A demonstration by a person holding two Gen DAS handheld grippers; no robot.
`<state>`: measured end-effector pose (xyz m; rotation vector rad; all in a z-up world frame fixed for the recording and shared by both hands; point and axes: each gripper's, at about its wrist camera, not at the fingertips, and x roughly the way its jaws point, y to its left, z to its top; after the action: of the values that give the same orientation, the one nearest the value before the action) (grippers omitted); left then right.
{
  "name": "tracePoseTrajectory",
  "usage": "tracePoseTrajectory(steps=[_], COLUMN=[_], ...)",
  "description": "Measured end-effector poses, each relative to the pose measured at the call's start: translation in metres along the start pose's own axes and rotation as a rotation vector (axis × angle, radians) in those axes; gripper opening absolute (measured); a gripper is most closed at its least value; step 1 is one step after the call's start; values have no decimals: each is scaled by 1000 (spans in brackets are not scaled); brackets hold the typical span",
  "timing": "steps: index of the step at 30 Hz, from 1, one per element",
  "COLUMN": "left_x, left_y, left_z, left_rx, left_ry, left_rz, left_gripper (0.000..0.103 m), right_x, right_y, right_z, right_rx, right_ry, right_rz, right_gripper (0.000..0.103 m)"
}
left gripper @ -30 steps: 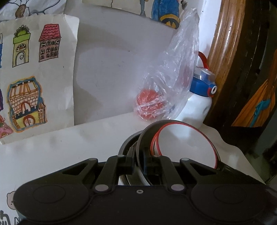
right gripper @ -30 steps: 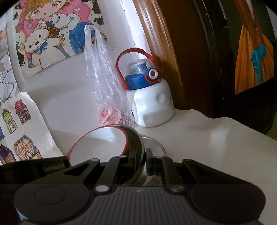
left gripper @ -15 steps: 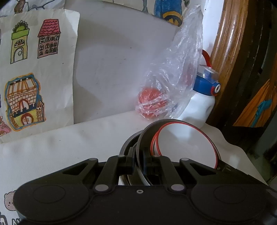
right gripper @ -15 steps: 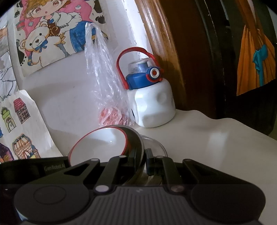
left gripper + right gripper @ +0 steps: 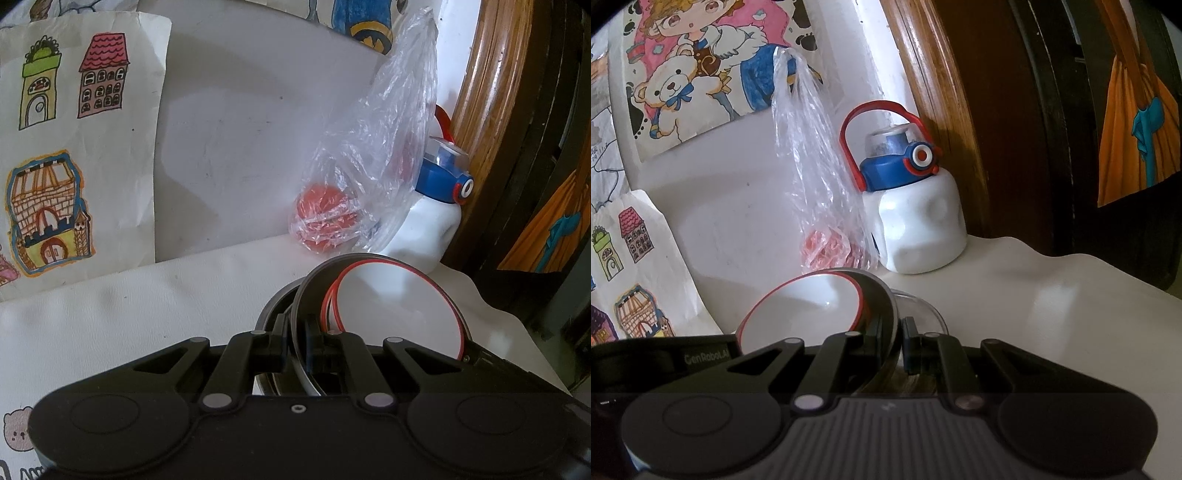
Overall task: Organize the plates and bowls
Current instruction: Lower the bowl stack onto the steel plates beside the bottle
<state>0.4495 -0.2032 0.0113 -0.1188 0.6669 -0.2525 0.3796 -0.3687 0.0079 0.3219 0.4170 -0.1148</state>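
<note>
bowl rim pinched between both grippers' closed jaws.

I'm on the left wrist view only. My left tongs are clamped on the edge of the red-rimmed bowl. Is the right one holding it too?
Observer: Yes, the right tongs are shut on the opposite rim of the red-rimmed bowl.
Operator: Anything under the bowl on that side?
Observer: The rim of what looks like a clear glass bowl peeks out just beyond the right tongs.
Operator: And the bottle behind the bag?
Observer: The white bottle stands upright, its red handle raised over the blue lid.
</note>
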Motion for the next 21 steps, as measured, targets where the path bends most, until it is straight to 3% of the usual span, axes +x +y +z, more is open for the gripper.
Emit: tracePoseTrajectory(steps=[21], left_x=[2], left_y=[3], left_z=[1], left_rx=[-10], left_ry=[-1], left_rz=[-14], left_gripper=[8], right_x=[1], right_y=[1], right_z=[-1], right_rx=[-13], right_ry=[-21], right_rz=[-9], right_gripper=[14])
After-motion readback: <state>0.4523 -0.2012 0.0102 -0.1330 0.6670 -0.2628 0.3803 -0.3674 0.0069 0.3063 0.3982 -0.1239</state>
